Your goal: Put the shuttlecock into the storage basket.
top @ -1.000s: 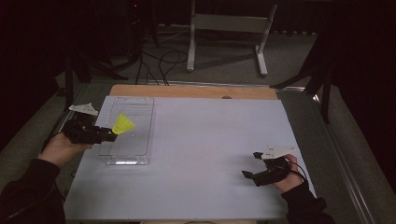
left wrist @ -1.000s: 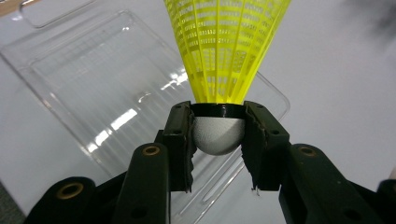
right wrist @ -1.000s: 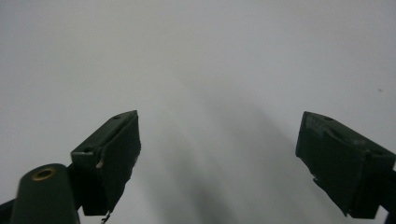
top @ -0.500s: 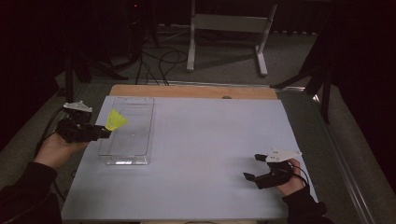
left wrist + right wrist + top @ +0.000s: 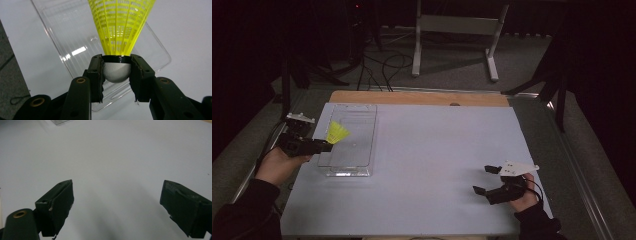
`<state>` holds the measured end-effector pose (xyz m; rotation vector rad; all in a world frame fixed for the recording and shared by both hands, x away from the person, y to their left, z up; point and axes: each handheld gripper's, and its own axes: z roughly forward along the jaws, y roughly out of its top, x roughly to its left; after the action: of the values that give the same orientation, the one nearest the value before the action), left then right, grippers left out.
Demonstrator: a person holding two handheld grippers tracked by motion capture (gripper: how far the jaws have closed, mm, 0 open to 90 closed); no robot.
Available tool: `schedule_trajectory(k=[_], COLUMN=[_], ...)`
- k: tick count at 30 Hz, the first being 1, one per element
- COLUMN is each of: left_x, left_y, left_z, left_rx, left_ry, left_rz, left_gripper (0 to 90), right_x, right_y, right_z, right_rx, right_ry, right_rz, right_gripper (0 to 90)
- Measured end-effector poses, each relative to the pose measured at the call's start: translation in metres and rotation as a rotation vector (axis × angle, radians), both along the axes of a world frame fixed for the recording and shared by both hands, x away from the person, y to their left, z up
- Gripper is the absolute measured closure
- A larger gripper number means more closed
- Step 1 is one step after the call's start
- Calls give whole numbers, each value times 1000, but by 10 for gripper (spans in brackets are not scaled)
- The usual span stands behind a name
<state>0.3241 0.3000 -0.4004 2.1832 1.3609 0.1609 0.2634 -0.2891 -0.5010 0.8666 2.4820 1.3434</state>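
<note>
Where the left gripper (image 5: 117, 75) is clamped on its white cork, a yellow shuttlecock (image 5: 337, 133) is held above the left wall of a clear plastic tray (image 5: 362, 117). Right gripper (image 5: 486, 180): jaws spread wide, nothing held, low over the white table (image 5: 437, 150).

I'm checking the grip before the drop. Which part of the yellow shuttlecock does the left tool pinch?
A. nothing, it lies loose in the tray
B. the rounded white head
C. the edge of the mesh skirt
B: in the left gripper view the left tool clamps the shuttlecock by its rounded white head, with the skirt pointing away over the clear tray.
</note>
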Motion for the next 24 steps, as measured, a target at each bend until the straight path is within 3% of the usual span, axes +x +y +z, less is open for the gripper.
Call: schedule_trajectory(k=[5, 8, 10, 13, 24], left_x=[1, 2, 2, 2, 7], left_y=[1, 1, 1, 1, -1], left_z=[-8, -17, -22, -25, -36], left_rx=[-1, 28, 26, 42, 95], left_ry=[16, 34, 46, 42, 71], left_rz=[14, 16, 9, 15, -36], left_gripper=[656, 655, 656, 655, 655], right_x=[-1, -1, -1, -1, -1], right_y=[1, 2, 3, 4, 4], right_z=[-2, -4, -5, -6, -7], right_rx=[-8, -8, -15, -13, -21], right_ry=[0, 6, 9, 14, 28], right_rz=[6, 12, 17, 20, 35], right_gripper=[116, 116, 116, 116, 116])
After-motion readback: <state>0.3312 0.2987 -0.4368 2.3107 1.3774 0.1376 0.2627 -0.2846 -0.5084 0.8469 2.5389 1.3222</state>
